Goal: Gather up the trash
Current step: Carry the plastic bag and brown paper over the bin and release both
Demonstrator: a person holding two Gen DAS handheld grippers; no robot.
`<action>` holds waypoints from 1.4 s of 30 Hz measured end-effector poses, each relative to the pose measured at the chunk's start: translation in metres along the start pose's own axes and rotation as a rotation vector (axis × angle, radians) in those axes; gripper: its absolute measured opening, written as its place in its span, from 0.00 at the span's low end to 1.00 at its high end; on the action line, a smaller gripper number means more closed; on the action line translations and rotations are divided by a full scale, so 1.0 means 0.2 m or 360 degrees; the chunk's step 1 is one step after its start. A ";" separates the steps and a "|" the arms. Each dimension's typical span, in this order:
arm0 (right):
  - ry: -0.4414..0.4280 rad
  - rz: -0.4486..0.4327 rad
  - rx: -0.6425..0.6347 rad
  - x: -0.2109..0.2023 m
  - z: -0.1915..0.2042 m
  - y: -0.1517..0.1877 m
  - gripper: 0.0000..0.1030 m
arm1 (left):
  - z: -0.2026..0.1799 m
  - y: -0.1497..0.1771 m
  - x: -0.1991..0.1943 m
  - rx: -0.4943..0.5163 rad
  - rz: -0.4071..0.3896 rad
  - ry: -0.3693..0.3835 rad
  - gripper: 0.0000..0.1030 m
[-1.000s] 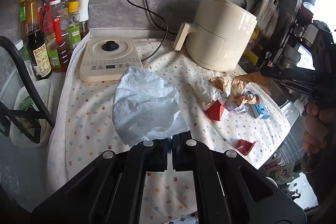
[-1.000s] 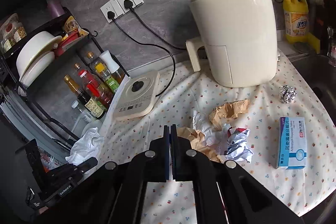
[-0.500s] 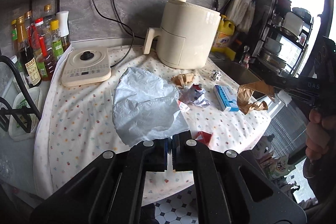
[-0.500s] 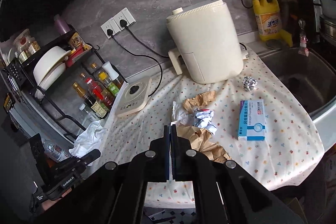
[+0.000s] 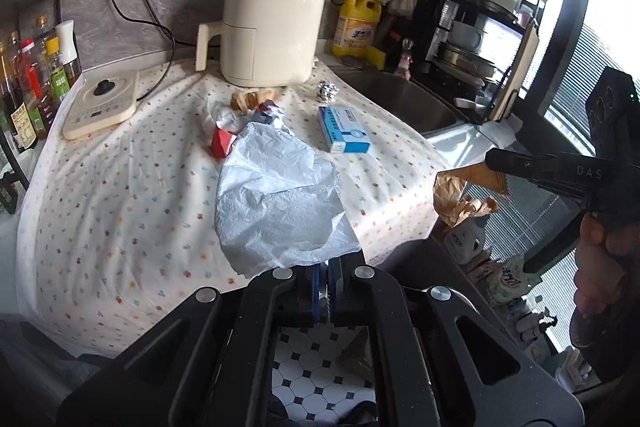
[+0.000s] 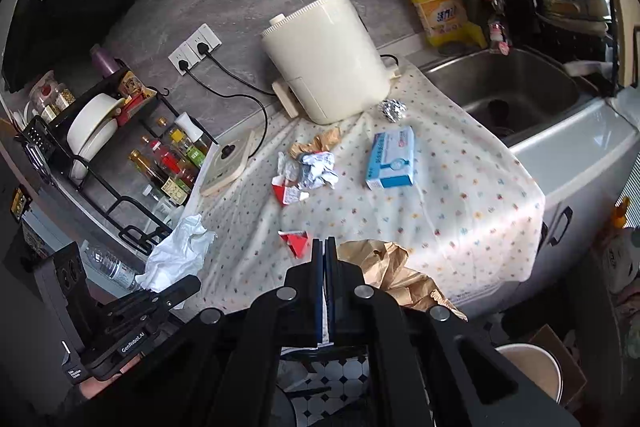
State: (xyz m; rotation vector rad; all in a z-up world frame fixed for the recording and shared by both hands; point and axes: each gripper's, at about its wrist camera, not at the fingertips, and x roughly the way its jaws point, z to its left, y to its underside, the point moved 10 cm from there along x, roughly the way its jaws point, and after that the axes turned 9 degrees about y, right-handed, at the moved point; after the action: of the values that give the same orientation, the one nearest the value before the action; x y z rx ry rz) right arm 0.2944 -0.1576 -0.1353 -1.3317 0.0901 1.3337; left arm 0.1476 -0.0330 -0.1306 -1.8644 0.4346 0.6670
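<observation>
My left gripper (image 5: 327, 267) is shut on a crumpled white tissue (image 5: 276, 199), held off the counter's front edge; it also shows in the right wrist view (image 6: 178, 253). My right gripper (image 6: 325, 247) is shut on crumpled brown paper (image 6: 394, 277), which also shows in the left wrist view (image 5: 460, 199), held beyond the counter's right front corner. On the dotted cloth (image 6: 460, 211) lie a blue medicine box (image 6: 390, 159), a foil ball (image 6: 392, 109), crumpled white and brown papers (image 6: 316, 167) and red scraps (image 6: 294, 241).
A cream air fryer (image 6: 324, 83) and an induction hob (image 6: 226, 163) stand at the back. Sauce bottles (image 6: 172, 163) and a dish rack (image 6: 92, 135) are left, a sink (image 6: 508, 95) right. A round bin (image 6: 528, 367) stands on the tiled floor below.
Both grippers have pulled back from the counter and away from the trash pile, each still holding its paper. The right one has carried the brown paper past the counter's edge.
</observation>
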 end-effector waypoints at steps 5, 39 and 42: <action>0.0028 0.0066 0.0020 -0.07 -0.17 0.20 0.02 | -0.18 0.16 0.06 -0.0001 0.0060 0.0035 0.03; 0.0420 0.0276 0.0472 -0.24 -1.15 0.92 0.58 | -0.97 0.95 0.77 0.0085 0.0715 0.0473 0.03; 0.0511 0.0247 0.0488 -0.32 -1.20 0.88 0.66 | -1.05 0.99 0.83 0.0095 0.0773 0.0547 0.03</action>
State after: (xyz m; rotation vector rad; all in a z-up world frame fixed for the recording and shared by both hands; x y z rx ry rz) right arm 0.2922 -0.4239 -0.2844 -1.2816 0.6050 1.1666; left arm 0.2138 -0.2999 -0.3191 -1.8311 1.1432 0.6380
